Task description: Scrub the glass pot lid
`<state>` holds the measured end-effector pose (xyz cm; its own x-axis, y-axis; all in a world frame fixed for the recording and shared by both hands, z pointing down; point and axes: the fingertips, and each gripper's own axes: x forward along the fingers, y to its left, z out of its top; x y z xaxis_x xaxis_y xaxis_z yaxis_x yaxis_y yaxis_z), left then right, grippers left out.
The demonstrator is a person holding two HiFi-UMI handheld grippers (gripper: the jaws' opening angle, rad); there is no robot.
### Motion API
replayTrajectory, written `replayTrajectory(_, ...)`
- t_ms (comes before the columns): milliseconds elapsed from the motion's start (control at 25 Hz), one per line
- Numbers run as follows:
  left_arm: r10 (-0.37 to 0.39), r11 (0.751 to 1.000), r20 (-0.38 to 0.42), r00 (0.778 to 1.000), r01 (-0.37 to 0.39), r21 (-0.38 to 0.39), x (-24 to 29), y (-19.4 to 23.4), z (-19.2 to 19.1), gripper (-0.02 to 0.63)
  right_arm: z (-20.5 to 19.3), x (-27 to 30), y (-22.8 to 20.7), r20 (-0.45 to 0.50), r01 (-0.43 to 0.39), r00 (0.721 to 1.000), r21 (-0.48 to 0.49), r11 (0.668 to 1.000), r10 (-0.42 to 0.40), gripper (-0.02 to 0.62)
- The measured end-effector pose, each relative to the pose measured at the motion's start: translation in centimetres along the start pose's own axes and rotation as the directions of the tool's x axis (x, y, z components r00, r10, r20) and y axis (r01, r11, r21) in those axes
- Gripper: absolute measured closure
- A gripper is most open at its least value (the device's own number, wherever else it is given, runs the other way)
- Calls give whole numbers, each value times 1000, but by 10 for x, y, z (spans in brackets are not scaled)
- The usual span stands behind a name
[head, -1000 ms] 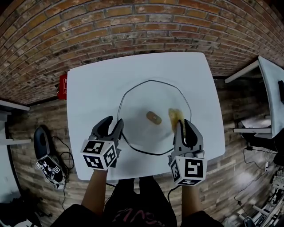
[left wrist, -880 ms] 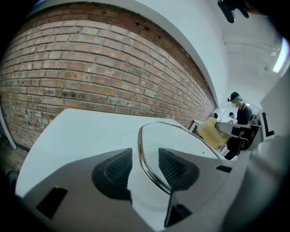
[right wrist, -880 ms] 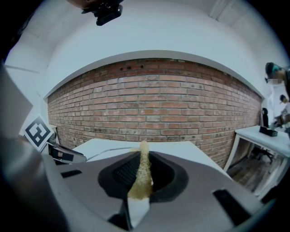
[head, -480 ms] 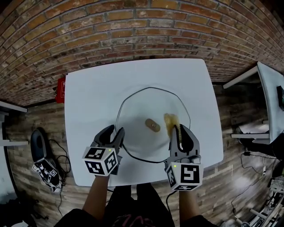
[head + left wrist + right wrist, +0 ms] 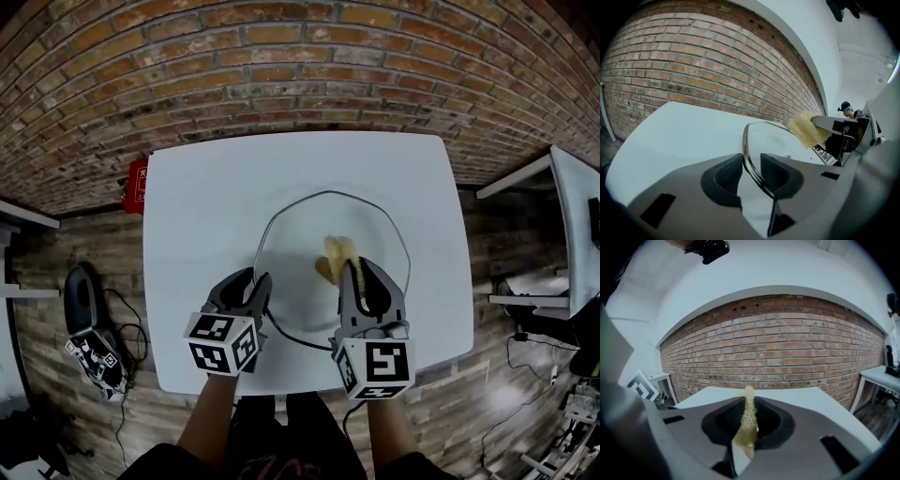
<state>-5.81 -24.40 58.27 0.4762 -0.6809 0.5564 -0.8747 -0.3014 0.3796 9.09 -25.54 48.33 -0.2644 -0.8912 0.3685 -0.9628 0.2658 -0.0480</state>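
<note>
Your left gripper (image 5: pixel 251 277), jaws just closing, loosely straddles the rim of the round glass pot lid (image 5: pixel 300 234); your right gripper (image 5: pixel 359 269) clamps the yellow sponge (image 5: pixel 337 249) mid-lid.

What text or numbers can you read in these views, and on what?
Nothing is legible in any view.
Red box: white marks, too small to read.
Shirt: pink print, too blurred to read.
Left cube and right cube: square marker patterns only, no words.
</note>
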Motion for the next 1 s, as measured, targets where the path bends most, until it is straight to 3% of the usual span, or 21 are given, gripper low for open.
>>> replayTrajectory(320, 8, 1000, -9, 1000, -8, -7, -3, -2, -3, 483, -6, 32, 53, -28, -124, 992, 45, 991, 125, 537)
replayTrajectory(560, 13, 1000, -11, 1000, -13, -13, -6, -3, -5, 483, -15, 48, 74, -65, -164, 984, 63, 985, 168, 537)
replayTrajectory(760, 20, 1000, -12, 1000, -20, -8, -8, -2, -6, 483, -27, 60, 74, -119, -171, 977, 47, 984, 176, 537)
replayTrajectory(1000, 32, 999, -11, 999, -32, -4, -8, 3, -5, 483, -40, 68, 51, -182, -100, 978, 36, 994, 105, 537)
